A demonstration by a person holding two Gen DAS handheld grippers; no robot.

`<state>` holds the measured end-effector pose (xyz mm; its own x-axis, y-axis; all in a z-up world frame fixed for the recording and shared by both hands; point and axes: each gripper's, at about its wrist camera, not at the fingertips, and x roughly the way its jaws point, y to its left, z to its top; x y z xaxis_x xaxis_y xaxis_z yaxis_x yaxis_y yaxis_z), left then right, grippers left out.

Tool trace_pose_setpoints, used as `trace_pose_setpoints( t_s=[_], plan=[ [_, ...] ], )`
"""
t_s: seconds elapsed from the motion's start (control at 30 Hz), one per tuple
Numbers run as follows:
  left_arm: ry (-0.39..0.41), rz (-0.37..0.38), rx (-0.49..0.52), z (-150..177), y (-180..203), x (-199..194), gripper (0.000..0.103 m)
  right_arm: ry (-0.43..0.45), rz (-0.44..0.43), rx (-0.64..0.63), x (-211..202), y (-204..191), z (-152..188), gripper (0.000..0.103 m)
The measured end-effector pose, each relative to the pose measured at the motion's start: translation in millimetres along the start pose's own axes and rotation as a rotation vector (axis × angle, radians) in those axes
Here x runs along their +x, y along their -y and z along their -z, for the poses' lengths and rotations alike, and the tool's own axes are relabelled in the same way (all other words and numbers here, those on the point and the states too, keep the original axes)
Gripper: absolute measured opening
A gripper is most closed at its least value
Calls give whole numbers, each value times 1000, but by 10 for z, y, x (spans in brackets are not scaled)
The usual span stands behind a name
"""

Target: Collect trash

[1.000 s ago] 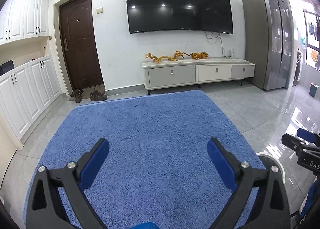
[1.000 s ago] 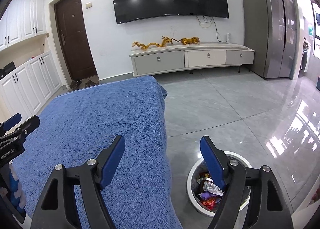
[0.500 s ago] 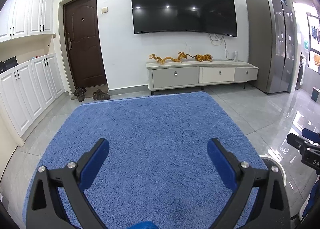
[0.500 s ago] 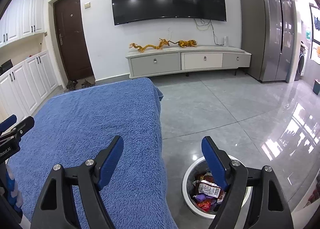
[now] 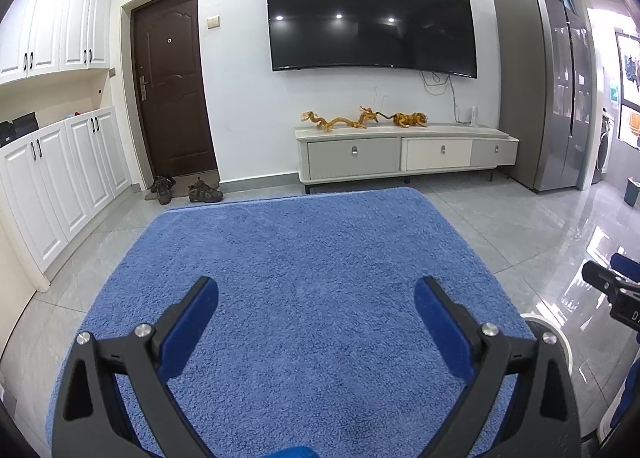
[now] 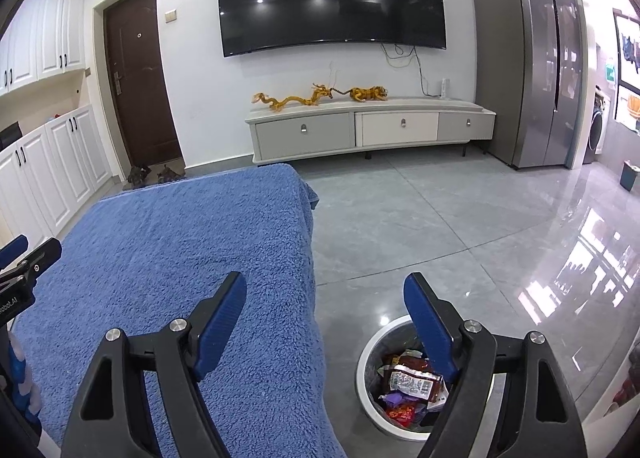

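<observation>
Blue cloth (image 5: 312, 278) bare, bin (image 6: 370, 354) of wrappers (image 6: 412, 382) just beside it; both my left gripper (image 5: 316, 308) and right gripper (image 6: 325, 304) gape empty, views risen slightly, so collecting looks finished.

Bright, sharp fisheye views, bowed edges, window glare on glossy floor (image 6: 580, 278).

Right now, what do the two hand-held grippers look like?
Both match: the left hand-held gripper and right hand-held gripper have black angular frames with triangular cut-outs, silver round bolts and blue ribbed finger pads. White lettering marks the side of each. No cables or sleeves show.
</observation>
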<state>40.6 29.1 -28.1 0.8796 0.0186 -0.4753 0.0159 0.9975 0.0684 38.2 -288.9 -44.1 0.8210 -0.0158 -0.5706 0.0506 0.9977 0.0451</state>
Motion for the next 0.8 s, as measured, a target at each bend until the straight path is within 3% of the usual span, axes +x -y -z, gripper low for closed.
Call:
trace_pose_setpoints(
  t_s=[0.8],
  plan=[
    [3,5,-12,17,-11,-77,99,46,29,7,-127,79,-55,84]
  ],
)
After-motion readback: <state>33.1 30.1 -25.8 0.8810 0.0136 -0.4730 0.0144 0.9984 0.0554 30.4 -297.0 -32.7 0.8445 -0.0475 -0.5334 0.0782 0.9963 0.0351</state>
